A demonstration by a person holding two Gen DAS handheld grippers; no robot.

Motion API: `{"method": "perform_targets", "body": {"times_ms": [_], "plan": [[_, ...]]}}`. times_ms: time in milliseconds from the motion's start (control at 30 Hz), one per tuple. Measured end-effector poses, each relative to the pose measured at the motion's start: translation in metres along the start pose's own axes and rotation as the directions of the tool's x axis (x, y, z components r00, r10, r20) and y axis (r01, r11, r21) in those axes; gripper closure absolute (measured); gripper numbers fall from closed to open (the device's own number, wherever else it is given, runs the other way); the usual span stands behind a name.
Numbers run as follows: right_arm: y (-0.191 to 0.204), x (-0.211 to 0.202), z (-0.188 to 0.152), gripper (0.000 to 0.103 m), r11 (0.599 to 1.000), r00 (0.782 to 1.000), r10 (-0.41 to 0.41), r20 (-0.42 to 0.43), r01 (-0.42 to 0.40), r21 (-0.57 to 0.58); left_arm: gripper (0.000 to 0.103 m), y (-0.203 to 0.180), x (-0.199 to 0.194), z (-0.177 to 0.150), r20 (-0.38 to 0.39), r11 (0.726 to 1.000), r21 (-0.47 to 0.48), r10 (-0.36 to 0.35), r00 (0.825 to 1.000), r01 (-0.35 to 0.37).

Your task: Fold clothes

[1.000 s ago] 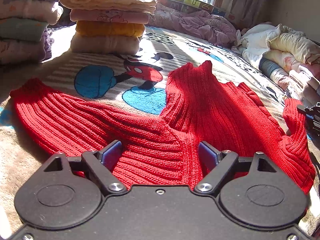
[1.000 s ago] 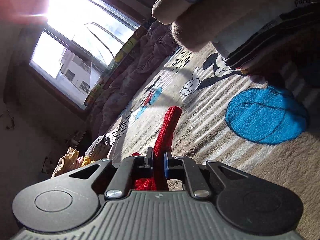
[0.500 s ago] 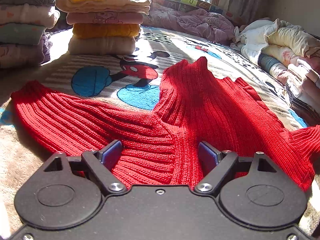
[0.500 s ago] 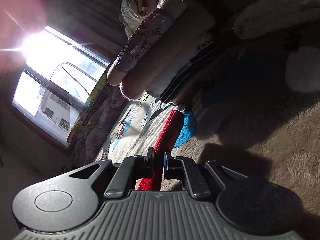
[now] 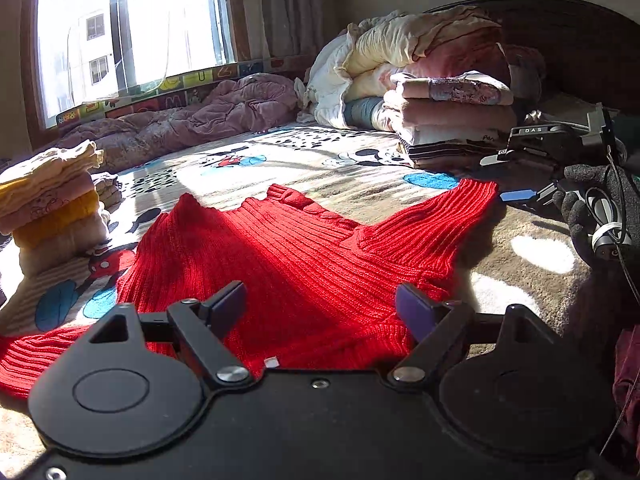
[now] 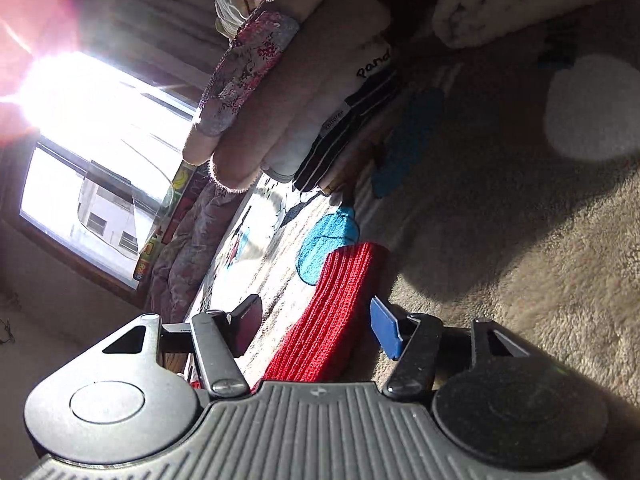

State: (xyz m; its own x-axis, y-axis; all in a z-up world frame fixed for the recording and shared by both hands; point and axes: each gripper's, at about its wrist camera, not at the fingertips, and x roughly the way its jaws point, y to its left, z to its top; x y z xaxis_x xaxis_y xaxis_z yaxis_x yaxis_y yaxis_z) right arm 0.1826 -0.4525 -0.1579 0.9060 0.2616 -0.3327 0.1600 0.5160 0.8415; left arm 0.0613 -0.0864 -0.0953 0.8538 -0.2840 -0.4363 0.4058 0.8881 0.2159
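Observation:
A red ribbed knit sweater (image 5: 304,256) lies spread on the cartoon-print blanket (image 5: 312,164). My left gripper (image 5: 322,306) hovers open over the sweater's near hem, nothing pinched between its pads. The sweater's right sleeve (image 5: 448,216) stretches toward my right gripper (image 5: 520,195), held by a gloved hand (image 5: 596,204) at the right edge. In the right wrist view the sleeve (image 6: 332,312) lies between the fingers of the right gripper (image 6: 316,326), whose jaws are opening; the pads stand clear of the knit.
A stack of folded yellow and pink clothes (image 5: 52,208) stands at the left. Another folded stack (image 5: 452,120) and a heap of quilts (image 5: 408,52) sit at the back right. A rumpled purple duvet (image 5: 180,124) lies under the window.
My right gripper, shut on the sleeve before, has opened and let it lie on the blanket. My left gripper has swung right along the hem and rolled, still open.

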Motion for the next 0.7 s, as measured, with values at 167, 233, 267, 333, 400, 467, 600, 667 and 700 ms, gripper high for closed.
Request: {"method": "perform_targets", "body": {"times_ms": [167, 233, 267, 333, 400, 467, 600, 667, 700], "plan": [[0.0, 0.013, -0.005, 0.075, 0.999, 0.999, -0.039, 0.017, 0.039, -0.025, 0.024, -0.062, 0.028, -0.01, -0.011, 0.961, 0.275, 0.01, 1.0, -0.006], [-0.004, 0.013, -0.002, 0.092, 1.0, 0.999, -0.026, 0.03, 0.027, -0.012, 0.047, -0.076, 0.047, -0.017, -0.032, 0.936, 0.351, 0.052, 0.998, -0.038], [-0.005, 0.012, -0.001, 0.092, 1.0, 0.999, -0.02, 0.036, 0.02, -0.008, 0.071, -0.08, 0.055, -0.019, -0.041, 0.926, 0.374, 0.066, 0.997, -0.046], [-0.004, 0.009, 0.0, 0.093, 1.0, 0.999, -0.006, 0.052, 0.007, -0.006, 0.095, -0.088, 0.067, -0.023, -0.038, 0.905, 0.418, 0.099, 0.994, -0.074], [-0.003, 0.0, 0.002, 0.093, 1.0, 0.997, 0.005, 0.071, -0.004, -0.009, 0.1, -0.098, 0.067, -0.021, -0.02, 0.881, 0.467, 0.094, 0.995, -0.074], [-0.004, -0.01, 0.006, 0.093, 1.0, 0.995, -0.009, 0.096, 0.012, -0.029, 0.1, -0.102, 0.065, -0.02, -0.019, 0.869, 0.491, 0.073, 0.997, -0.054], [-0.016, -0.016, 0.013, 0.093, 0.992, 0.985, -0.122, 0.124, 0.125, -0.014, 0.099, -0.098, 0.068, -0.02, -0.034, 0.878, 0.478, 0.053, 0.998, -0.03], [-0.023, -0.023, 0.017, 0.093, 0.987, 0.974, -0.159, 0.16, 0.16, 0.008, 0.089, -0.087, 0.059, -0.012, -0.05, 0.91, 0.414, -0.015, 0.999, 0.034], [-0.02, -0.026, 0.017, 0.093, 0.987, 0.971, -0.157, 0.178, 0.162, -0.011, 0.071, -0.078, 0.053, -0.007, -0.053, 0.928, 0.366, -0.054, 0.997, 0.07]]}}
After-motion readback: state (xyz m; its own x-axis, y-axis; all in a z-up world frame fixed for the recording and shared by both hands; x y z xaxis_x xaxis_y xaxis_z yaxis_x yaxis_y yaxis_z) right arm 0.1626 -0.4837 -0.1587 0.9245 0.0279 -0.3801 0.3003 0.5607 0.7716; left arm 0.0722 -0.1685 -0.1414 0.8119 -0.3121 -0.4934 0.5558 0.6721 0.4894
